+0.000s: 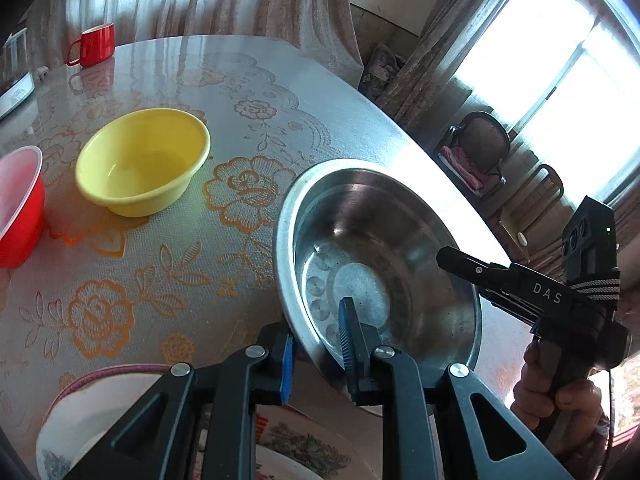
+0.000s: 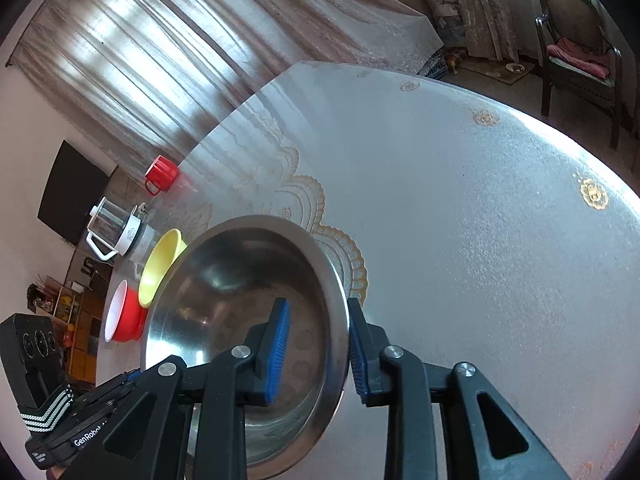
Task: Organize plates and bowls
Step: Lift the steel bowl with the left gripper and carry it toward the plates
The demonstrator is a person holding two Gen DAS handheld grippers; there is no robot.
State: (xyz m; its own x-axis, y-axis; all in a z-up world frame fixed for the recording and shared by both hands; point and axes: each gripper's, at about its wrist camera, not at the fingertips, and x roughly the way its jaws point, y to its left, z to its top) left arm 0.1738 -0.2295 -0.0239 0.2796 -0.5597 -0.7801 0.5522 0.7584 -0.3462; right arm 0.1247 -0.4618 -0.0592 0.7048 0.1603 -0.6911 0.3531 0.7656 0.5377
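A steel bowl (image 1: 384, 264) stands tilted on the table, also in the right wrist view (image 2: 224, 288). My left gripper (image 1: 316, 340) is open, its jaws astride the bowl's near rim, one finger inside, one outside. My right gripper (image 2: 320, 344) is open too, astride the opposite rim, with a gap on both sides. A yellow bowl (image 1: 144, 160) and a red bowl (image 1: 18, 208) sit to the left; both show in the right wrist view (image 2: 160, 268) (image 2: 124, 316).
A red mug (image 1: 94, 44) and a glass kettle (image 1: 14, 72) stand at the table's far side. A white bowl (image 1: 92, 412) and a patterned plate (image 1: 304, 452) lie under my left gripper. Chairs (image 1: 480, 152) stand beyond the table edge.
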